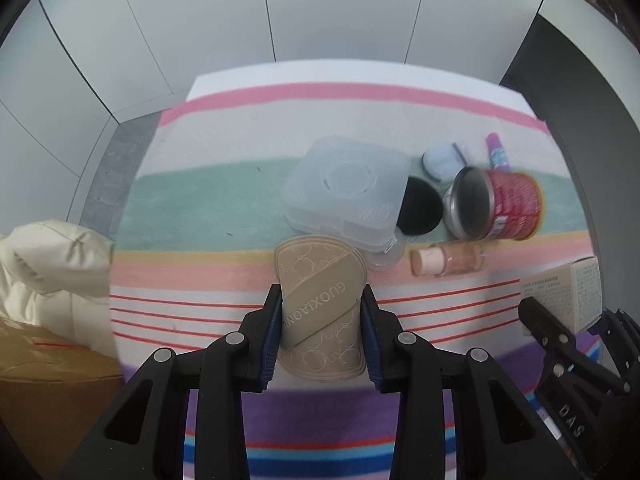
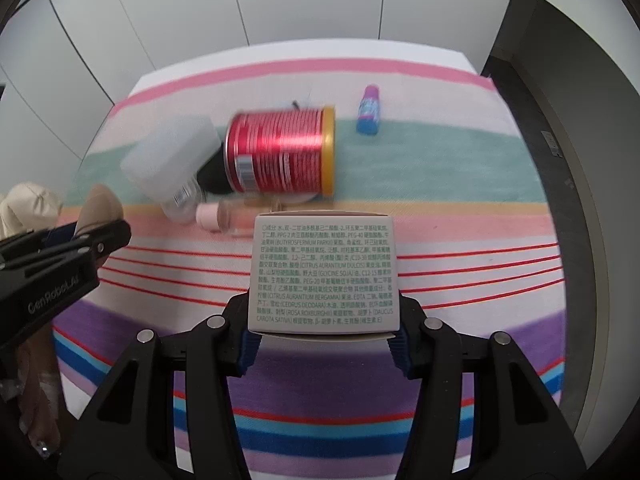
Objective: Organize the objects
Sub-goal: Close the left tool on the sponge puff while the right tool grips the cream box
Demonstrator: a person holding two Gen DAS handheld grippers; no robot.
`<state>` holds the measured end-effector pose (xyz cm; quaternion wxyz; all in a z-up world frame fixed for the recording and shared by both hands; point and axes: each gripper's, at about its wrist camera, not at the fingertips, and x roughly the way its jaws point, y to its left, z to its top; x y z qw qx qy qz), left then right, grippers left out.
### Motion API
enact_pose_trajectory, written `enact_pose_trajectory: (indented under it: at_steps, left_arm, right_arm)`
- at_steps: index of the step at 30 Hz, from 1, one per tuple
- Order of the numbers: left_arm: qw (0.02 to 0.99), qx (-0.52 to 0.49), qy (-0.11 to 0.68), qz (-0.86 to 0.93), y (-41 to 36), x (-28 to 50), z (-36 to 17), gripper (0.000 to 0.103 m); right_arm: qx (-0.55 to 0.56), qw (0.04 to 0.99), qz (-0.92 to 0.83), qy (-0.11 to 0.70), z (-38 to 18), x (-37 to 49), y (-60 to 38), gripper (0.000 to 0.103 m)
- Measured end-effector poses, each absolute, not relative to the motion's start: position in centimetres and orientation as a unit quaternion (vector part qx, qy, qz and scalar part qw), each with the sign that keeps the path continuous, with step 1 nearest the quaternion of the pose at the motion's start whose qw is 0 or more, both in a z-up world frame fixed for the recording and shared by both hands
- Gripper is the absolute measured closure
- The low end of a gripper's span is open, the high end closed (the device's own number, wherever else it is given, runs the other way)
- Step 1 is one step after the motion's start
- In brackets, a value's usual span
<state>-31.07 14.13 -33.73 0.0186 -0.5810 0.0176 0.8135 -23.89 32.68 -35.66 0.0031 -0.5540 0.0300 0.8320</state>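
Left wrist view: the left gripper clamps a tan embossed rubber slipper above the striped woven cloth on the counter. Beyond lie a frosted square plastic box and a ribbed red metal can on its side. The right gripper grips a white printed cardboard carton.

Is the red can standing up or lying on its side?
On its side. The red can lies on the striped cloth, its open metal mouth facing sideways.
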Motion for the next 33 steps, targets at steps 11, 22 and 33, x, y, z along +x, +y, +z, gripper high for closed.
enact_pose_trajectory:
  at_steps: [11,22,33]
  left_arm:
    - [-0.001,-0.535,0.014,0.845,14.1,-29.7,-23.2,0.067]
    - [0.000,-0.496,-0.012,0.868,13.0,-28.2,-11.6,0.067]
    - [-0.006,-0.460,-0.016,0.888,12.7,-25.0,-5.2,0.067]
  right_arm:
    - [-0.517,0.016,0.856,0.015,-25.8,-24.3,32.8,0.049]
    - [-0.480,-0.014,0.877,0.017,-14.7,-24.1,31.7,0.049]
    - [-0.454,-0.025,0.891,0.009,-8.1,-22.9,30.2,0.049]
